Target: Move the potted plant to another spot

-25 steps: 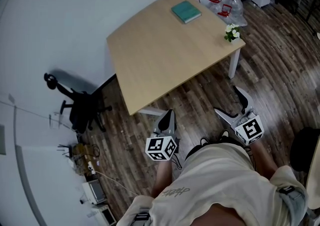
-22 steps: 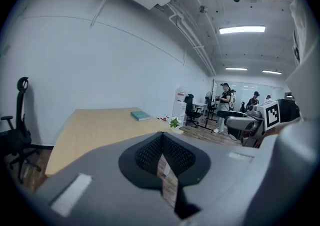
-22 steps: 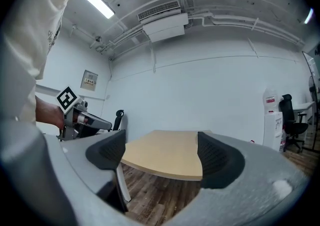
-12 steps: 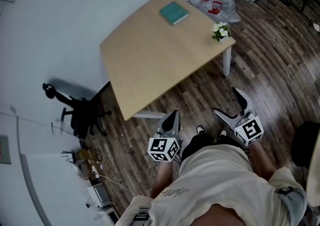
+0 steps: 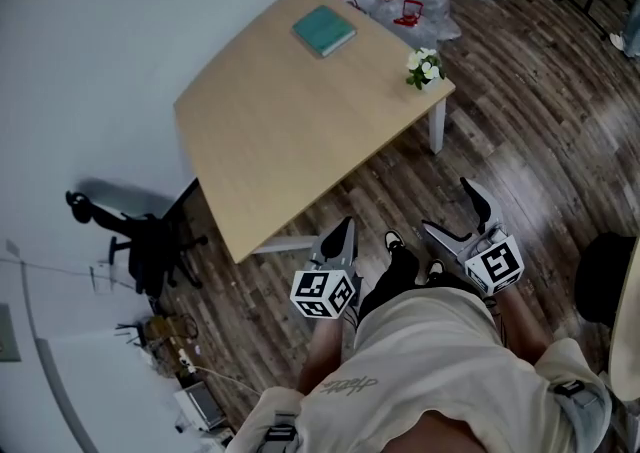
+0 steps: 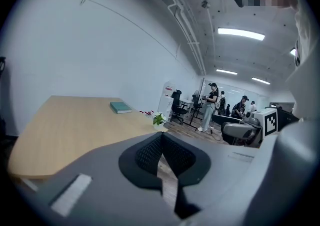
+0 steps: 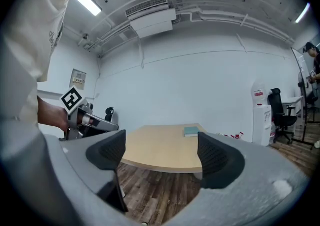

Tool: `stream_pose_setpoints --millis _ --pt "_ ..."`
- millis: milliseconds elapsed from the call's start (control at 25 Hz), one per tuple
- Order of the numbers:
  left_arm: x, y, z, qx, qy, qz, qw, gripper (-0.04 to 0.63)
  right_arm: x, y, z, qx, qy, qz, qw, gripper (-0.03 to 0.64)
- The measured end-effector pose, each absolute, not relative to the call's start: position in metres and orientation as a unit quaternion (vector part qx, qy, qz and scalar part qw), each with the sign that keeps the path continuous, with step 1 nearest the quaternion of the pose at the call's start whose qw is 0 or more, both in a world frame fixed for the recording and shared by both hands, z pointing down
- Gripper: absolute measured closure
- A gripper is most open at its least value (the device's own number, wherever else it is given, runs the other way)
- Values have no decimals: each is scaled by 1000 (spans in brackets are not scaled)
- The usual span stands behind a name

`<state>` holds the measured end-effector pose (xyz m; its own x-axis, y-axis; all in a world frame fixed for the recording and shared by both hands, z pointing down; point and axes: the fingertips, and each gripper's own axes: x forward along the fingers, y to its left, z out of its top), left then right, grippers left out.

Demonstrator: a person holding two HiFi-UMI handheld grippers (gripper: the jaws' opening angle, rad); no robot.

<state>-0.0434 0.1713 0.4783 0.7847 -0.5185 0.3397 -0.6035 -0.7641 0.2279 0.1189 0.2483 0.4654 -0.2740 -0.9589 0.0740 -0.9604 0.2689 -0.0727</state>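
The potted plant (image 5: 423, 67) stands on the wooden surface's (image 5: 290, 121) corner, well ahead of both pairs of fingers. The left gripper's (image 5: 345, 233) fingers are pressed together on nothing. The right gripper's (image 5: 449, 207) fingers are spread wide and empty.

From the head view I see a pale wooden bench (image 5: 290, 121) on white legs, standing on a dark plank floor (image 5: 530, 131); a teal book (image 5: 323, 30) lies flat near its far edge; the potted plant (image 5: 423, 68) stands upright at its right-hand corner, well apart from the book; on the floor past the far corner sit clear water jugs (image 5: 400, 3) with red handles; a black office chair (image 5: 140, 241) stands at the bench's left.
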Motion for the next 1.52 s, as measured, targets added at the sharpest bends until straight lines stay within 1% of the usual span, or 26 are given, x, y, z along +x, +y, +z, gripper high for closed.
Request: stream_pose_setpoints --millis 80,120,280,360,480,640,840,1040,1280,1440,1520 --pt "-30 160 478 933 -286 114 188 577 122 241 465 608 -792 55 8 173" --pt "-24 153 475 935 -281 108 189 577 123 237 463 610 -790 55 6 173" --pt "-4 121 458 947 -269 103 145 577 126 208 457 605 -795 41 18 173" --pt "-1 104 453 950 -261 102 136 577 122 191 455 600 -799 25 34 173" --pt "-4 80 455 951 -256 105 137 577 117 168 455 603 -796 11 55 173" --pt "-13 49 462 950 -254 109 145 577 125 146 458 629 -776 36 42 173" --pt "-25 12 466 954 -242 111 139 577 134 120 455 659 -751 44 32 173" --pt "-24 -17 473 958 -238 136 85 577 129 96 461 672 -738 48 43 174" --pt "-6 -32 476 961 -208 126 130 577 141 75 466 678 -730 56 64 173" --pt "8 -42 478 959 -206 127 146 577 164 61 483 678 -725 53 105 173" --pt "12 -54 476 958 -211 130 146 577 178 48 490 675 -728 68 98 175"
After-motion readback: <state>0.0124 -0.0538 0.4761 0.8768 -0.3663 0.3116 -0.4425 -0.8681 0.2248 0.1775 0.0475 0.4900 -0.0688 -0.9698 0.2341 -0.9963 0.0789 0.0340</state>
